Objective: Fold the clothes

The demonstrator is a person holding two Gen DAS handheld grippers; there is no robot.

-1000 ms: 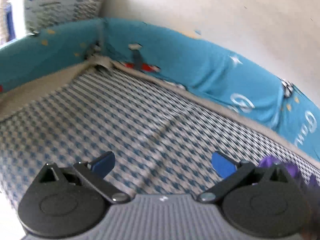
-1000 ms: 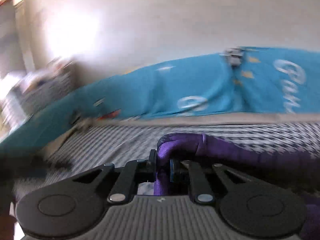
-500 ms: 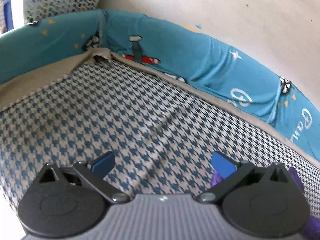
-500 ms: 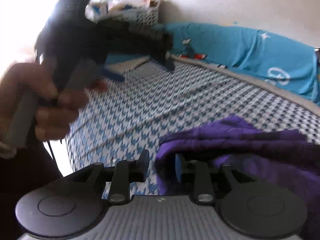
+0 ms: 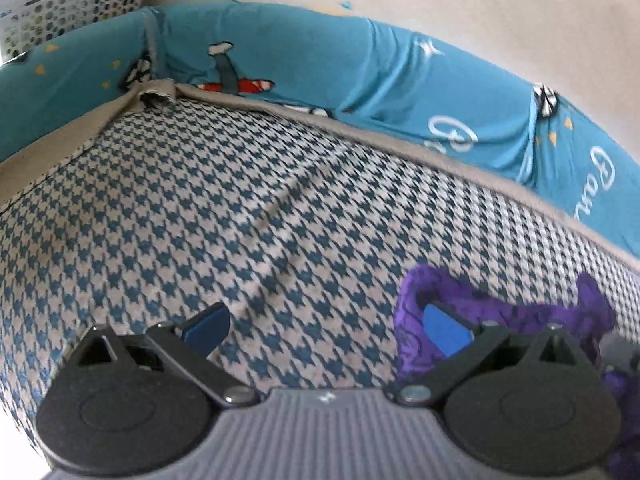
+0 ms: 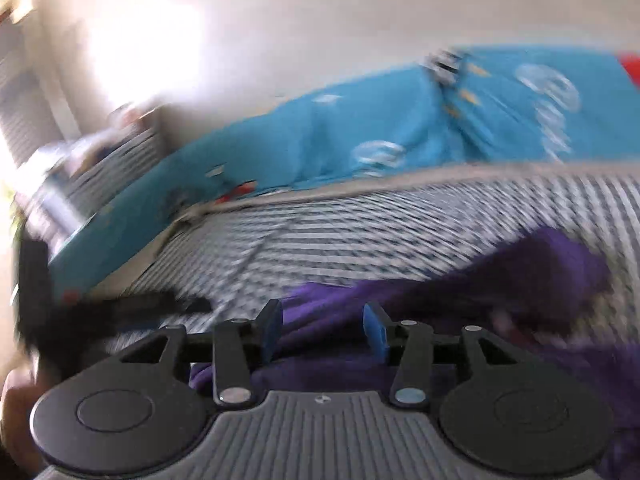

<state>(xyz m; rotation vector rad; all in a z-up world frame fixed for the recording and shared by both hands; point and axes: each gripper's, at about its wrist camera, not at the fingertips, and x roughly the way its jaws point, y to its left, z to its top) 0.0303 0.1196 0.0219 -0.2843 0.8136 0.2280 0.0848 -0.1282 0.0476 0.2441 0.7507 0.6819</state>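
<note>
purple garment (image 5: 520, 312) lies crumpled on the houndstooth bed cover (image 5: 240, 220); partly bunched.

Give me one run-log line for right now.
phase: regrasp | left gripper: open, over houndstooth sheet | right gripper: opening, fingers apart over purple garment, not gripping

Left two-finger gripper with blue pads (image 5: 326, 330): jaws spread wide, nothing between the pads, pointing steeply down; fingers at seven and five o'clock of its own view. Right two-finger gripper with blue pads (image 6: 322, 328): jaws partly apart and opening, pads pressing on nothing. Person's hand (image 6: 16, 400): blurred, at eight o'clock in the right wrist view.
</note>
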